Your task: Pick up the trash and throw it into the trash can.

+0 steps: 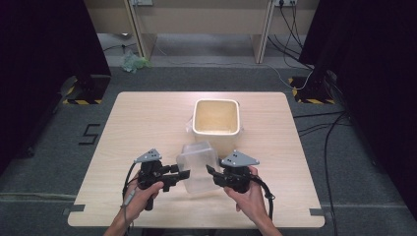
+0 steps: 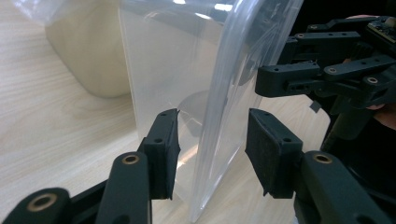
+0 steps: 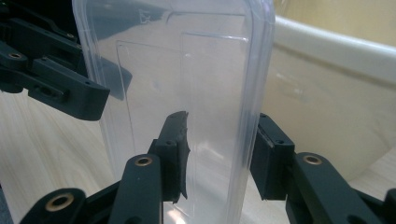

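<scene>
I am bracketing the clear plastic container (image 1: 197,167) at lower centre, left gripper (image 1: 173,177) and right gripper (image 1: 214,176) both gaping around its rims, so closing comes next.

A light wooden table (image 1: 147,123) with a pale grain stands on a dark grey carpet (image 1: 49,162). Small notches cut into its near edge at both corners. Beyond the table, a pale wooden bench (image 1: 196,19) or desk frame runs along the far side, its legs standing on a lighter grey floor strip. Black curtains (image 1: 44,44) hang at left and right. At each far side, a stand base (image 1: 83,91) edged with yellow-black hazard tape sits on the carpet. Black cables (image 1: 324,128) trail over the floor at right. A green crumpled bag (image 1: 133,62) lies near the bench leg. Black tape marks (image 1: 88,133) lie left of the table. The light is even and soft.
</scene>
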